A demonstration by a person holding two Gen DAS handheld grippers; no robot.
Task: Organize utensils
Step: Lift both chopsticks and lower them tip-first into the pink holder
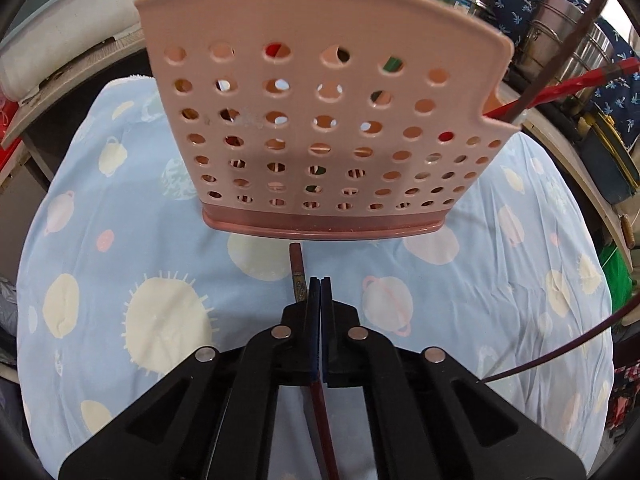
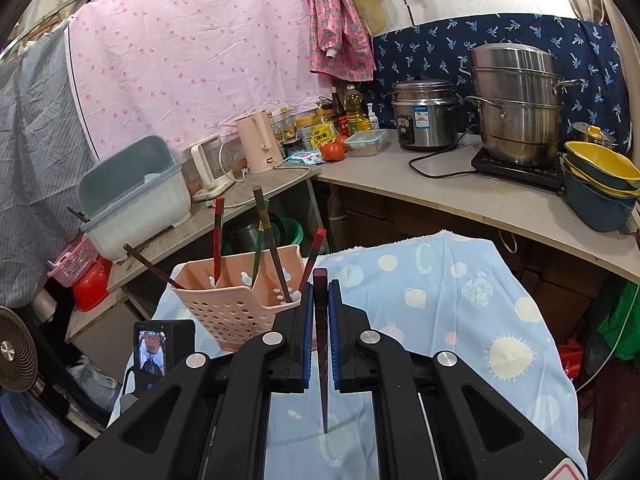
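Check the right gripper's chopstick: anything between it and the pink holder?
Nothing visible. The right gripper holds its chopstick over bare blue cloth; the pink holder stands ahead to its left, top open, with other chopsticks already inside.

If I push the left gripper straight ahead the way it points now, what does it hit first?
Most likely the blue patterned cloth just short of the pink perforated utensil basket, since the left gripper, shut on a dark chopstick, points steeply down. Depth is unclear; the basket's base could come first.

Right gripper (image 2: 321,300): jaws closed on one dark chopstick (image 2: 321,344), tip pointing down over blue patterned cloth (image 2: 460,300). Pink perforated holder (image 2: 236,312) behind and left, on the cloth, containing several upright and leaning chopsticks.
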